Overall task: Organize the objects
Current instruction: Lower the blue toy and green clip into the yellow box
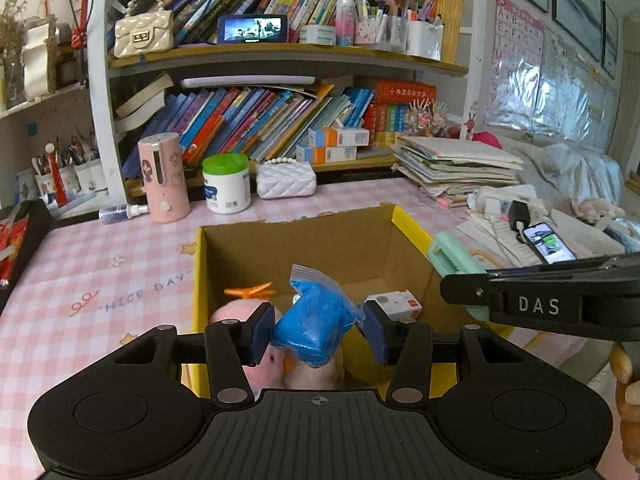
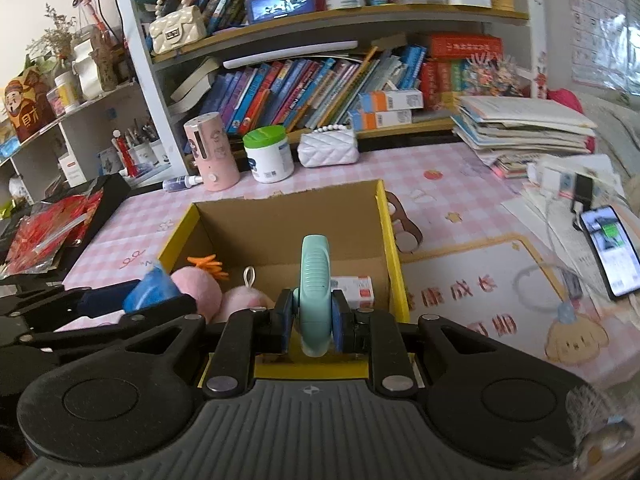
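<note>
Left gripper [image 1: 316,330]: pinched on a blue bag [image 1: 316,320]; crinkled clear film over a blue, blocky filling; held above the near end of the box.
Right gripper [image 2: 312,316]: clamped on a mint green plastic piece [image 2: 315,292]; narrow, rounded, ribbed on top; held over the box's near wall.
Cardboard box [image 2: 280,224]: open-topped, rectangular; plain brown inside, yellow outside; far rim torn ragged; stood on the table.
Box contents: pink plush toy [image 2: 198,288] with orange tuft, fuzzy, at the left; small white carton [image 2: 356,286] with a red end, on the floor at the right.
Table [image 1: 80,264]: covered by a pink-and-white checked cloth, smooth, printed "NICE DAY".
Hidden: lower half of the plush toy, behind the gripper bodies; bag filling not identifiable; lower end of the mint piece concealed between the pads.
Cut off: right gripper in the left wrist view, only a black arm at the frame edge.
</note>
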The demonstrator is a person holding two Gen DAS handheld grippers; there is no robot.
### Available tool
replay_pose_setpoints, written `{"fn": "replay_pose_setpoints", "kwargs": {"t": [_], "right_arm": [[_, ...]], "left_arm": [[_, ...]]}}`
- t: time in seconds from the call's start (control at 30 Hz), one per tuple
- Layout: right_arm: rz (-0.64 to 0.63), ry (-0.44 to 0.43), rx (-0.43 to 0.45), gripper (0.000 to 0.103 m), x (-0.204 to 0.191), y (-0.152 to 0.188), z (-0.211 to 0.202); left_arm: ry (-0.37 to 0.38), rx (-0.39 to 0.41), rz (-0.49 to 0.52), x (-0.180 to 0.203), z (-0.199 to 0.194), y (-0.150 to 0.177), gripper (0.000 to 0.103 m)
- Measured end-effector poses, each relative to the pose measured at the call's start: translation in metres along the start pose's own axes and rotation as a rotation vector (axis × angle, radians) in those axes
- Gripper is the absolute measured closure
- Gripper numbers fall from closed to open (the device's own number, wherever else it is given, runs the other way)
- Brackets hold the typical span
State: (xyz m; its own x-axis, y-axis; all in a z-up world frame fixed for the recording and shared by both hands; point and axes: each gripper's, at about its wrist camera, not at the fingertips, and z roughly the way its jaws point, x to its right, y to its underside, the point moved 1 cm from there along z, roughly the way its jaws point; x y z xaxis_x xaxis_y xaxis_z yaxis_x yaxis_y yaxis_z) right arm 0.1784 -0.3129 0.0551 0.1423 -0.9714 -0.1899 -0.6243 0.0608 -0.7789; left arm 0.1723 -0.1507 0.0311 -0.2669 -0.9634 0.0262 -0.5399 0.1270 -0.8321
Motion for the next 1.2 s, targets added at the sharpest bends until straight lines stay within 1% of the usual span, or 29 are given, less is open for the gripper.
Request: {"fn": "replay_pose_setpoints", "kwargs": {"t": [0.27, 0.53, 0.77, 1.2], "right_arm": [[-0.05, -0.019, -0.044, 0.085, 0.008, -0.021, 0.042], [-0.099, -0.05, -0.108, 0.085, 0.005, -0.029, 0.082], [-0.142, -0.064, -0.168, 0.085, -0.001, -0.026, 0.108], [-0.154, -0.099, -0.24, 0.085, -0.005, -0.02, 0.128]], "left_arm": [[-0.026, -0.048, 0.025, 0.009, 0.035, -0.001, 0.056], [-0.037, -0.107, 0.037, 0.013, 0.058, 0.007, 0.056], [-0.044, -0.138, 0.032, 0.015, 0.067, 0.013, 0.055], [-0.051, -0.148, 0.02, 0.013, 0.069, 0.015, 0.051]]}}
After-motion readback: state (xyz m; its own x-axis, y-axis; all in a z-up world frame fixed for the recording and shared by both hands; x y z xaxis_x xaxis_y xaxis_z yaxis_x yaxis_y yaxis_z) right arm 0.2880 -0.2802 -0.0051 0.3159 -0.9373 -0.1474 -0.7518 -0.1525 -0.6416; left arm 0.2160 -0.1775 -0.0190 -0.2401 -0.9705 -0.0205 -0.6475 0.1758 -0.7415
